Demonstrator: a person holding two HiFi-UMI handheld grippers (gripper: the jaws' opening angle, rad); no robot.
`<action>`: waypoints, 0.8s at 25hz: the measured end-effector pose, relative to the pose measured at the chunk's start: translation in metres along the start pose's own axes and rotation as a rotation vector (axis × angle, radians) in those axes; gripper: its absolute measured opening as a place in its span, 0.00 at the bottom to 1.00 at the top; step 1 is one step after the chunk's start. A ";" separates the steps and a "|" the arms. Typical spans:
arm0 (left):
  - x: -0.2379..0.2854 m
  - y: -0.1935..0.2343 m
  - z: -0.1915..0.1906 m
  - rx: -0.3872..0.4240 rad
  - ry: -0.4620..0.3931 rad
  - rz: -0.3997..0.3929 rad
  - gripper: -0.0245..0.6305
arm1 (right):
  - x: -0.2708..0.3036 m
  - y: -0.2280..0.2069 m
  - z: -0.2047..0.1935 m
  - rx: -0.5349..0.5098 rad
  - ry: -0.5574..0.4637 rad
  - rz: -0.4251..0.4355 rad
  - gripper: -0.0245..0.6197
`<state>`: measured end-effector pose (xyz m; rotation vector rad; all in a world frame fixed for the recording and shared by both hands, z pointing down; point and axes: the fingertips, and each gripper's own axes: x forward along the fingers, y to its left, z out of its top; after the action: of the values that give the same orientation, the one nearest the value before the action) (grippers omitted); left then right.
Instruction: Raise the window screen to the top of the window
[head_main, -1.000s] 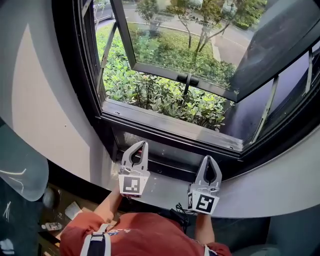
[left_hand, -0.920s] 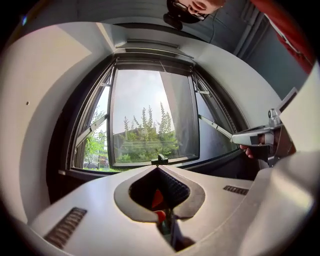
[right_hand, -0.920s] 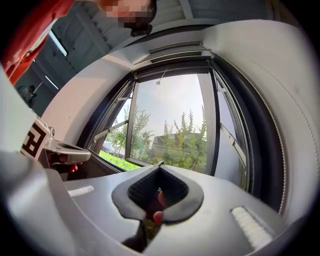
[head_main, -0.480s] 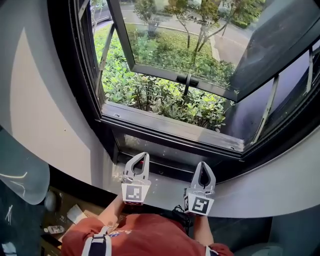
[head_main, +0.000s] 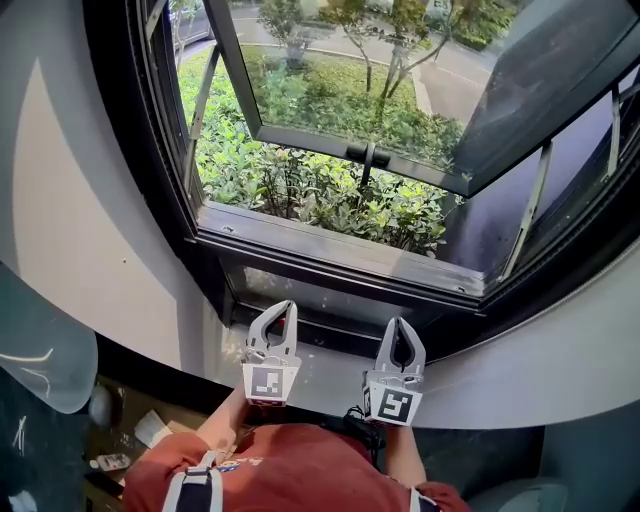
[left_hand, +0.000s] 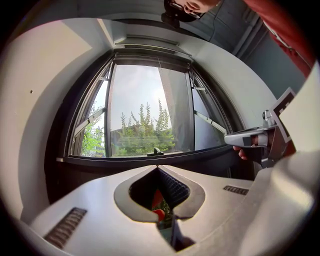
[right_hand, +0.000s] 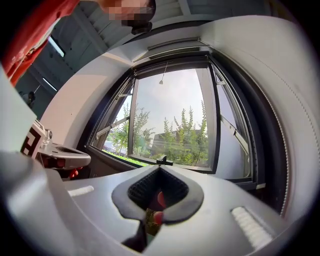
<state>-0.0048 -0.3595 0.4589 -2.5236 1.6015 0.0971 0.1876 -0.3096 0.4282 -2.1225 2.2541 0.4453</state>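
Window (head_main: 340, 255) above grey ledge (head_main: 328, 372), white wall (head_main: 90, 210)

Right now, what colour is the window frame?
The window frame is black, clearest in the head view.

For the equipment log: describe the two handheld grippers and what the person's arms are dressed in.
The left gripper and right gripper match: pale grey plastic, each claw two curved jaws lined with black ribbed pads, with a white cube bearing black square markers behind it. The person wears an orange-red top.

Window frame (head_main: 330, 262) top cut off by head-view pic edge — screen apparently can't be made out.
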 end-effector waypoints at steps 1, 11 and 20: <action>-0.001 0.000 -0.006 -0.015 0.007 0.000 0.04 | -0.001 0.000 -0.001 -0.002 0.003 -0.001 0.05; -0.001 0.003 -0.008 -0.006 0.013 0.003 0.04 | -0.002 -0.002 -0.004 0.002 0.023 -0.009 0.05; -0.001 -0.002 0.004 -0.014 0.016 -0.011 0.04 | -0.003 -0.001 -0.003 -0.002 0.013 -0.008 0.05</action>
<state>-0.0035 -0.3570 0.4554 -2.5501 1.5977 0.0869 0.1899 -0.3073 0.4318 -2.1402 2.2521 0.4348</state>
